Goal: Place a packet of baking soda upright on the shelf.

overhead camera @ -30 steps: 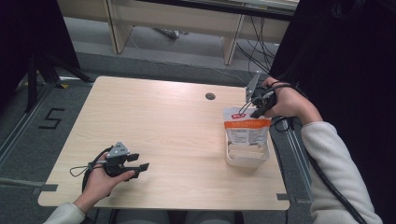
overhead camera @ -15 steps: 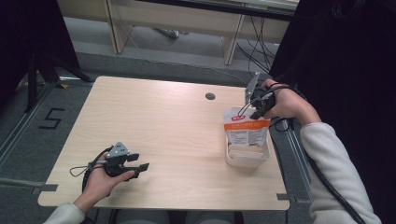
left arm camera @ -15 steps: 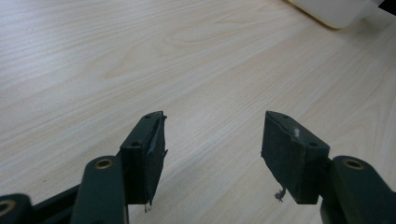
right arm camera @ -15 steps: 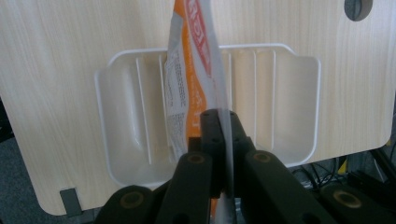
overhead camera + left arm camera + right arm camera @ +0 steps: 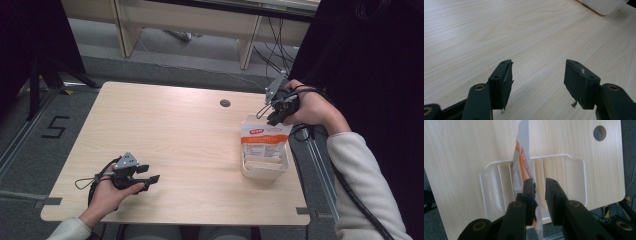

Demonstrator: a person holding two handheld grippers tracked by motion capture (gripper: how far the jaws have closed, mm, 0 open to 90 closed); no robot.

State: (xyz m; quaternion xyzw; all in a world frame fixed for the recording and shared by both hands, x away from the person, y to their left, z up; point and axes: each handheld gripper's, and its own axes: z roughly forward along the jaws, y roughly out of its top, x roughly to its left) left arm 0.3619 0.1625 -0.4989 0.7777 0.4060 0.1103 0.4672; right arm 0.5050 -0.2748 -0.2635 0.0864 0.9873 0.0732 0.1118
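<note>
Right gripper (image 5: 274,114) sits at the right of the high view, just above the top edge of the orange-and-white pouch (image 5: 263,142). Pouch stands upright in a white ribbed tray (image 5: 263,170) near the table's right edge.

In the right gripper view, right gripper (image 5: 539,185) is at lower centre, looking down on the tray (image 5: 574,180). Pouch (image 5: 522,157) shows edge-on, running from top centre down between the jaws. Jaws have just been opening: there's a visible gap now, pouch edge lying against the left jaw, right jaw clear of it. So released, not pinching, with the pouch between the jaws.

Left gripper (image 5: 150,175) is at lower left of the high view, in the person's hand, resting low over the wooden table (image 5: 175,130), well apart from the pouch and tray. In the left gripper view, left gripper (image 5: 537,75) has its jaws spread wide with bare tabletop (image 5: 499,32) between them. Tray corner (image 5: 604,6) is at upper right of that frame.

Cable hole (image 5: 225,103) in the table is at upper centre-right, near the pouch.
</note>
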